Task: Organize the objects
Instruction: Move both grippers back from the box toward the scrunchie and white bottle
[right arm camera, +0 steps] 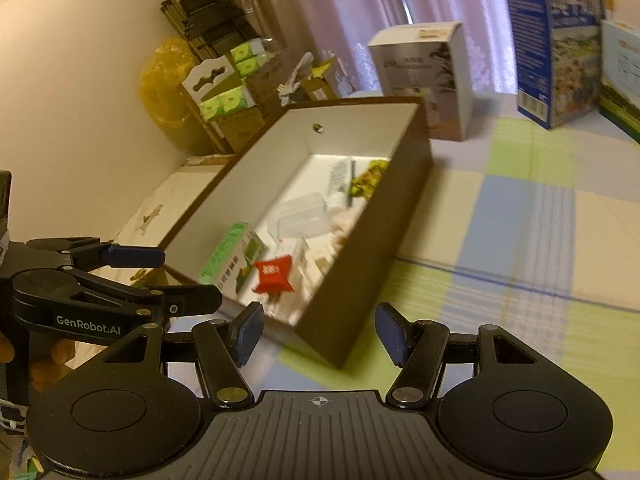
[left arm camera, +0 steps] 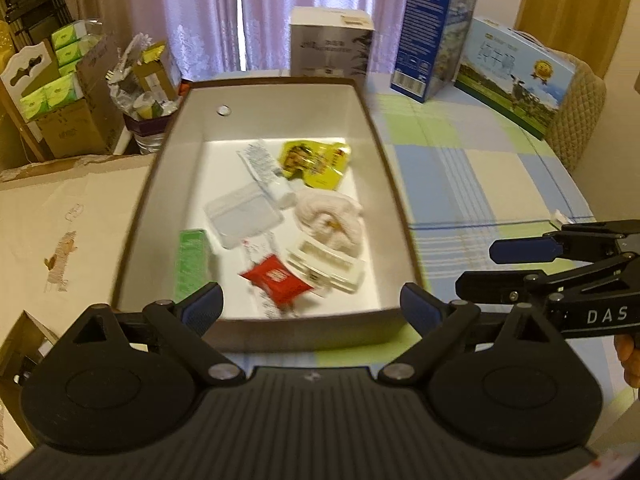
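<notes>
Two wrist fisheye views, both angled down over one table.

Left wrist view: looks forward and down along its own fingers (left arm camera: 212, 300), square-on to the near short end of the open box (left arm camera: 168, 184), close above it, curtains (left arm camera: 200, 12) behind; the right gripper (left arm camera: 516, 268) enters at the right edge. Right wrist view: looks down from the box's (right arm camera: 360, 260) near right corner, seeing it at a diagonal, close, with the wall (right arm camera: 80, 80) at left; the left gripper (right arm camera: 176, 276) enters at the left edge. Shared: the box and its contents, the checked cloth (left arm camera: 472, 184) (right arm camera: 520, 208), the upright cartons (left arm camera: 332, 44) (right arm camera: 424, 76), the curtains (right arm camera: 344, 4).
</notes>
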